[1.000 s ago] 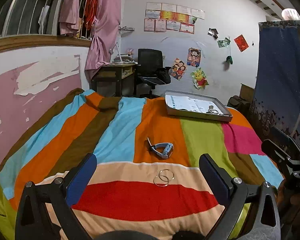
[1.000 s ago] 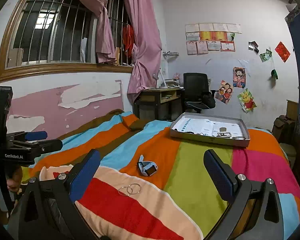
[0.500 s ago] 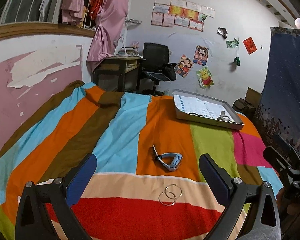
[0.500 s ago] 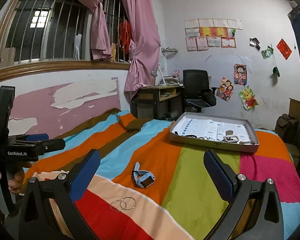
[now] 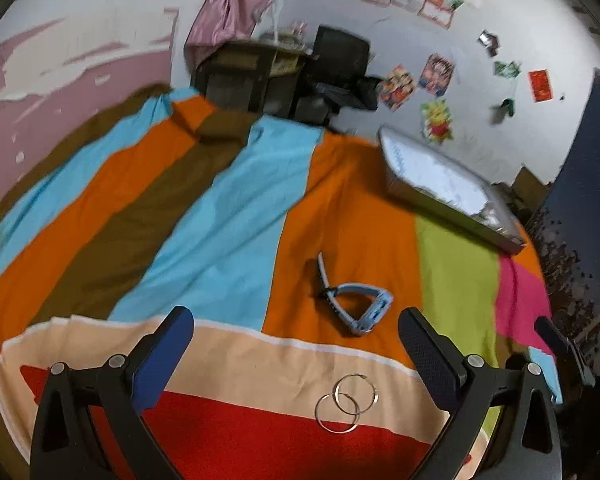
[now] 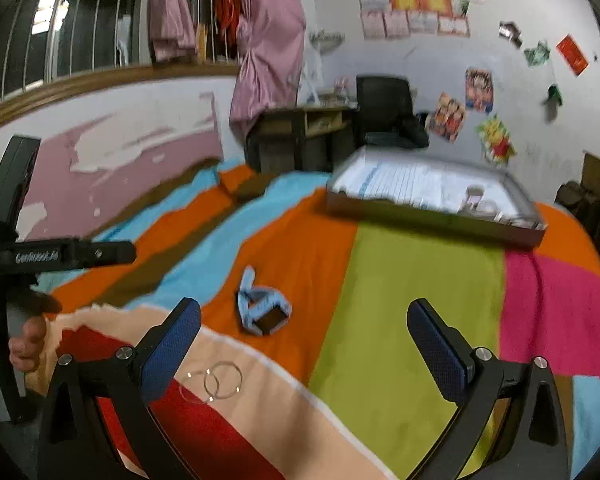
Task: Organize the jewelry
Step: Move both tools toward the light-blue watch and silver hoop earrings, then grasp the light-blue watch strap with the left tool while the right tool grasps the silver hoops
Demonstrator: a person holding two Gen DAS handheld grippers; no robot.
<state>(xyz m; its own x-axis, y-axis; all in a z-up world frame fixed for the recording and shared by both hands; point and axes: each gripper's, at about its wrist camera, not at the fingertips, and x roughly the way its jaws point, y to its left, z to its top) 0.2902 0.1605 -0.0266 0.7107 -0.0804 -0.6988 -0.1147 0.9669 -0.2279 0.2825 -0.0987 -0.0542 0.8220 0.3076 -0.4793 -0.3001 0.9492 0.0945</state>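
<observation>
Both grippers are hovering over the striped bedspread point(image 5: 228, 216), the left gripper point(image 5: 296, 324) and right gripper point(image 6: 304, 320) each gaping wide and holding nothing. Two linked rings point(image 5: 346, 402) are lying near the bed's front edge, the blue watch point(image 5: 356, 306) just beyond them. The tray point(image 6: 432, 220) is sitting toward the far right corner.

Watch: we are seeing a light blue wristwatch point(image 5: 354, 304) lying on its side on the orange stripe, strap looped and one end sticking up, dark face showing in the right view point(image 6: 262, 312).
Rings: we are noting two thin silver hoops point(image 5: 346, 398) lying flat and overlapping, across the peach and red bands point(image 6: 216, 380), near the watch.
Tray: we are observing a shallow grey tray point(image 6: 432, 216) sitting well apart at the far side, holding small blurred items.
</observation>
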